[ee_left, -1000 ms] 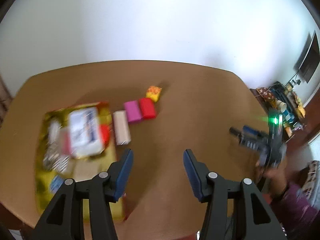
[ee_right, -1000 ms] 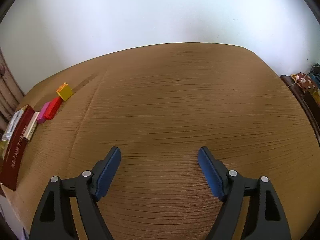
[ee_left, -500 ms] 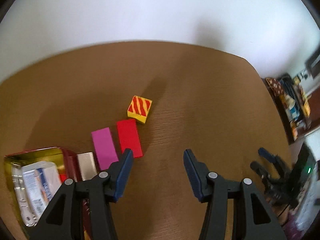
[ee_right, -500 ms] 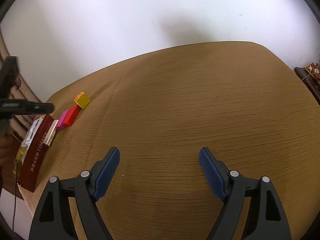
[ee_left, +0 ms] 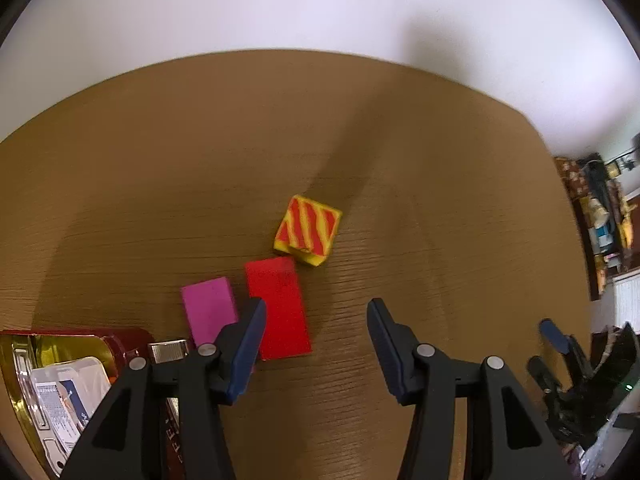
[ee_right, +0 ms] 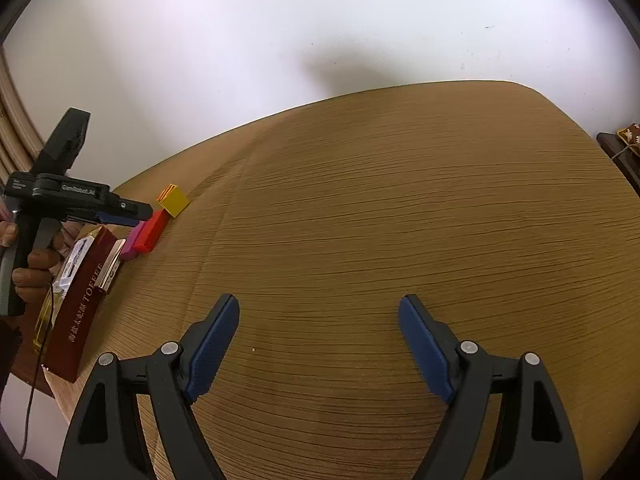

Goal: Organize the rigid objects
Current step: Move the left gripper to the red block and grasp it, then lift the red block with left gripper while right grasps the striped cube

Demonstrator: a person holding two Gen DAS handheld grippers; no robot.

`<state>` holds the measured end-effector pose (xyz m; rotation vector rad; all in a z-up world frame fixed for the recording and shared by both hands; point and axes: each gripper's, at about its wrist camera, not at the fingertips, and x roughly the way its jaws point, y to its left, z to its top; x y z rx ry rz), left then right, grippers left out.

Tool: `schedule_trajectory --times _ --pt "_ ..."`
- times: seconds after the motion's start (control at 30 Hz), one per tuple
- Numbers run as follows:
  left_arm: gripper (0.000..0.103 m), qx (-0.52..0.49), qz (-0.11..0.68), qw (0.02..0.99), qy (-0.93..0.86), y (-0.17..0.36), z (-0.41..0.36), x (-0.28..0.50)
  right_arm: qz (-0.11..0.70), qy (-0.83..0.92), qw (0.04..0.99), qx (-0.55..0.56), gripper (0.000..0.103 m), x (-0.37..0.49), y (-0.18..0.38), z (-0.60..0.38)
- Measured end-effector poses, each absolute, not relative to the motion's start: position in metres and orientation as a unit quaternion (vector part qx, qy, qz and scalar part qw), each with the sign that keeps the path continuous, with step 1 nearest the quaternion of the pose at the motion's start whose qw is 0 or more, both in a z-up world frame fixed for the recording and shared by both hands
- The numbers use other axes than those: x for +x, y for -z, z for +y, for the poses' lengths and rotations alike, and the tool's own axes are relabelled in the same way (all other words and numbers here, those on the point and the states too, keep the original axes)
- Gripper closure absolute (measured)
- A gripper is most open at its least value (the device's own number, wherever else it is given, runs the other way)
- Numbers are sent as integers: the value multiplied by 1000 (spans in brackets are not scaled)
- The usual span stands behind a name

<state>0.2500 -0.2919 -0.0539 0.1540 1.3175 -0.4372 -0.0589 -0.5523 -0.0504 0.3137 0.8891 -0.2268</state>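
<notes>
Just ahead of the left gripper [ee_left: 316, 330], spread and empty, lies the red block [ee_left: 278, 308], its left finger overlapping it; the striped cube [ee_left: 308, 230] sits beyond. Right gripper [ee_right: 319, 330] gapes over bare table [ee_right: 400, 200].

Your left finger [ee_left: 244, 344] hides part of the pink block [ee_left: 208, 310]; tin [ee_left: 52, 384] beside it cut off by the edge.

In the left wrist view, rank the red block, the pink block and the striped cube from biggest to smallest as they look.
1. red block, the largest showing face.
2 and 3. striped cube and pink block look close. The left hand-held gripper hides the pink block's near end, and the cube lies farther off, so I won't rank them.
</notes>
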Motion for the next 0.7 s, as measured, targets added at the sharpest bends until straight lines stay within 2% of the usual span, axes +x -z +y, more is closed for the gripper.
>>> schedule_trajectory --times 0.37,0.53,0.6,0.7 --pt "49 60 636 747 183 75 -297 262 429 109 884 150 22 -59 51 -552" --pt "50 58 624 758 183 75 -295 257 429 110 884 151 22 -59 51 -550" --pt "70 66 611 769 174 75 -298 251 430 110 883 150 22 -59 51 -550" --pt "72 75 598 778 175 74 -298 235 431 109 883 150 21 -58 51 -549"
